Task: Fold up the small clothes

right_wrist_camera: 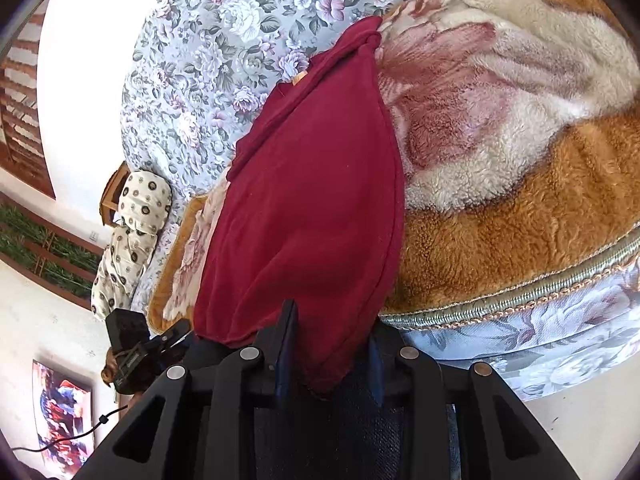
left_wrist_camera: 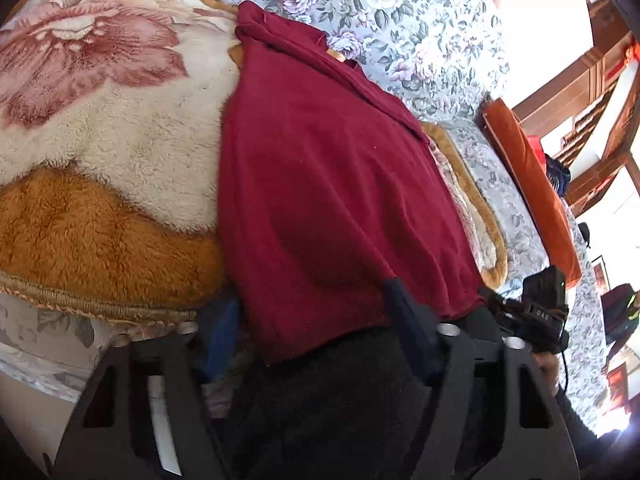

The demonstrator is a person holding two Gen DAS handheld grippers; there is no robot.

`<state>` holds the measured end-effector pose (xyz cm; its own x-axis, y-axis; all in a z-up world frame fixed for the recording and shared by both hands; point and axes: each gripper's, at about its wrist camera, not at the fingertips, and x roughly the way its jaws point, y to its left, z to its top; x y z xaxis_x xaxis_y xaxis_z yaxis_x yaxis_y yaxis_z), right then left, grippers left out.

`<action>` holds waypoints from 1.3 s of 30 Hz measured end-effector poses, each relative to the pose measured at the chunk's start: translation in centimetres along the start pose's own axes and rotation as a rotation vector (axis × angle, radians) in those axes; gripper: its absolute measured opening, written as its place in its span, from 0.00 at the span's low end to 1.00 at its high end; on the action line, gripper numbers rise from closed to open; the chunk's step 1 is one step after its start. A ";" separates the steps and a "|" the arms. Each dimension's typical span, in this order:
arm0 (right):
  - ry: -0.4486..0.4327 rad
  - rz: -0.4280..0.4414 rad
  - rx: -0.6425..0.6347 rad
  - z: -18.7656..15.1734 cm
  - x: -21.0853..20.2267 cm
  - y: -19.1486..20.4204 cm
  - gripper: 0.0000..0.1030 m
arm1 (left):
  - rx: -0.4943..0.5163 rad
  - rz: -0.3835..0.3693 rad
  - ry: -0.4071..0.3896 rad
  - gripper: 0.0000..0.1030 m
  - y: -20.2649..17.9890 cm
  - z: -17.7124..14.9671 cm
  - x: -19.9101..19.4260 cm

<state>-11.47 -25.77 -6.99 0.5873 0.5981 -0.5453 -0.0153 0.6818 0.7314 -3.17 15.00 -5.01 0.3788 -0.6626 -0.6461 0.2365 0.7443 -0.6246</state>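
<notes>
Your left hand-held gripper (left_wrist_camera: 320,320) sat at the near hem of the red top (left_wrist_camera: 328,184), fingers half open with the cloth draped between them; couldn't tell if the pads actually pinched it. Your right hand-held gripper (right_wrist_camera: 332,344) was narrow, clamped on the top's (right_wrist_camera: 316,208) other near corner. That top lay stretched lengthwise over the fuzzy blanket (left_wrist_camera: 120,140) on the bed, its far end up by the flowery sheet (left_wrist_camera: 400,20).
</notes>
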 end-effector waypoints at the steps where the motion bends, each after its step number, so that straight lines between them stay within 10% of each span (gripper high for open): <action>1: 0.001 -0.001 -0.003 0.0 0.1 0.1 0.30 | -0.030 -0.018 -0.001 0.33 0.4 0.1 -0.1; 14: 0.007 -0.021 -0.049 0.4 0.3 1.0 0.30 | -0.100 -0.027 0.013 0.31 1.3 0.0 0.4; 16: -0.008 -0.042 -0.086 0.5 0.1 1.7 0.18 | -0.082 0.009 0.003 0.05 1.1 -0.1 0.1; 24: -0.098 -0.064 -0.298 0.5 -3.8 6.6 0.10 | -0.026 0.053 -0.127 0.05 -0.7 -1.3 -5.6; 39: 0.009 0.025 -0.274 -4.9 -9.7 7.2 0.08 | 0.038 -0.031 -0.160 0.05 -3.8 -7.8 -12.0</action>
<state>-21.26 -24.59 1.58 0.5772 0.6187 -0.5330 -0.2483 0.7548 0.6072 -15.60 19.47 1.72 0.5082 -0.6655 -0.5467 0.2826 0.7284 -0.6241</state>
